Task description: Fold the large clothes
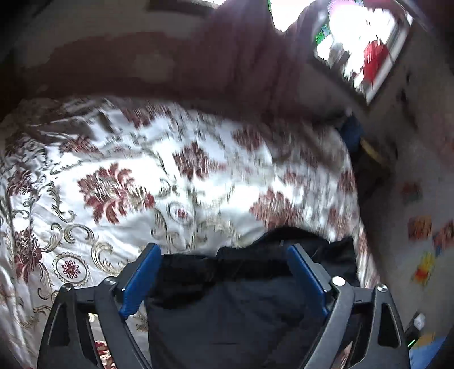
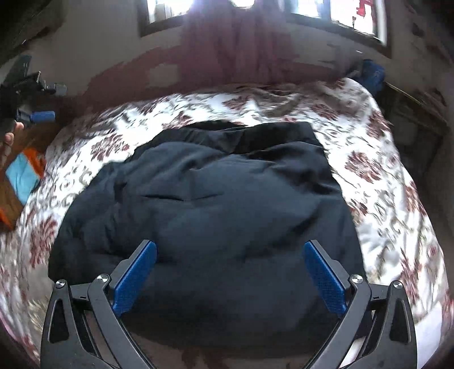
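Note:
A large dark navy garment (image 2: 215,204) lies spread and rumpled on a bed with a white and maroon floral cover (image 2: 377,170). My right gripper (image 2: 229,249) is open, its blue pads (image 2: 136,275) wide apart above the garment's near part, holding nothing. In the left wrist view my left gripper (image 1: 224,252) is open over an edge of the same dark garment (image 1: 227,306), pads (image 1: 142,278) apart and empty, with the floral cover (image 1: 119,181) beyond. The left gripper also shows in the right wrist view (image 2: 37,113) at the far left, off the bed.
A maroon curtain (image 2: 238,48) and bright windows (image 2: 351,17) stand behind the bed. A blue and orange item (image 2: 22,173) lies on a wooden surface to the left. A dark blue object (image 2: 373,73) sits at the bed's far right corner.

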`<state>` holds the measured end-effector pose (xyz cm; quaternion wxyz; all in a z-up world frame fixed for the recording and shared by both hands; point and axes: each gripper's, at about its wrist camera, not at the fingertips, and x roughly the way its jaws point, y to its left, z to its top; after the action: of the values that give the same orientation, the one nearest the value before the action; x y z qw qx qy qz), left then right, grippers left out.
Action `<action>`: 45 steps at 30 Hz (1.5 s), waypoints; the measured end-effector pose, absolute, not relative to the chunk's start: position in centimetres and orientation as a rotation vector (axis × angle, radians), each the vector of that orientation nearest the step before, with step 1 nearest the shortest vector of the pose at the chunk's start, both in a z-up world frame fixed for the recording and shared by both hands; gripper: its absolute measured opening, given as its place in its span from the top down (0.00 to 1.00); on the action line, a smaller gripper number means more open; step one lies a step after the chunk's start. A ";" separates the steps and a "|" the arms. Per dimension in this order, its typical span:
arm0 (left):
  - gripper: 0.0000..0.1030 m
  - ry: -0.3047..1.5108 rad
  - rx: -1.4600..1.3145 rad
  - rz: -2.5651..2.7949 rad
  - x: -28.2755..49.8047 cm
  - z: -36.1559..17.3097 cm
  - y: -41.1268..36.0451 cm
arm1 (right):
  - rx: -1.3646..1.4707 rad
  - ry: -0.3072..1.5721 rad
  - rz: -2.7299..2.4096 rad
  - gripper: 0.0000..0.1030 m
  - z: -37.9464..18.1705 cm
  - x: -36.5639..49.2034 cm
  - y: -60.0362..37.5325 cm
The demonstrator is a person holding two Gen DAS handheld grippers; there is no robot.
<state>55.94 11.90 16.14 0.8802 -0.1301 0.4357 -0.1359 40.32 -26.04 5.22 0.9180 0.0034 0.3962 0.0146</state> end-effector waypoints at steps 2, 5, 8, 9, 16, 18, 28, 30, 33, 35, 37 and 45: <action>0.12 0.895 -0.239 -0.275 54.9 16.1 11.4 | -0.039 0.822 0.070 0.02 4.5 41.0 -25.9; 0.12 0.886 -0.171 -0.273 51.7 14.2 9.4 | -0.085 0.777 0.108 0.02 4.3 40.1 -26.3; 0.12 0.899 -0.181 -0.284 47.0 10.2 6.7 | -0.149 0.738 0.141 0.02 3.6 39.1 -27.1; 0.12 0.910 -0.193 -0.295 45.9 9.2 6.1 | -0.165 0.723 0.164 0.02 3.2 38.8 -27.5; 0.12 0.883 -0.065 -0.291 40.1 2.3 -1.4 | -0.152 0.688 0.213 0.02 0.8 41.2 -28.8; 0.09 0.825 0.021 -0.221 40.7 1.0 -3.1 | -0.107 0.670 0.168 0.02 0.6 42.6 -29.1; 0.06 0.821 -0.089 -0.067 49.6 -1.0 -2.2 | 0.152 0.835 0.080 0.01 -2.2 50.4 -32.5; 0.00 0.852 -0.118 -0.073 51.1 -2.0 -1.8 | 0.175 0.858 0.077 0.01 -2.9 51.0 -32.7; 0.00 0.881 -0.147 -0.092 52.4 -3.1 -1.7 | 0.181 0.850 0.077 0.01 -3.8 51.6 -32.2; 0.00 0.874 -0.143 -0.100 52.5 -3.4 -1.8 | 0.190 0.830 0.078 0.01 -4.2 51.5 -32.3; 0.00 0.859 -0.149 -0.108 52.4 -3.8 -1.8 | 0.196 0.793 0.073 0.01 -4.5 51.3 -32.3; 0.00 0.774 -0.202 -0.153 51.5 -4.5 -1.3 | 0.206 0.662 0.050 0.01 -4.7 48.1 -32.1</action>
<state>51.55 -1.25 -4.49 0.9182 -0.0981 0.3764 -0.0746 48.07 -32.13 -4.66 0.9403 0.1009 0.3242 0.0247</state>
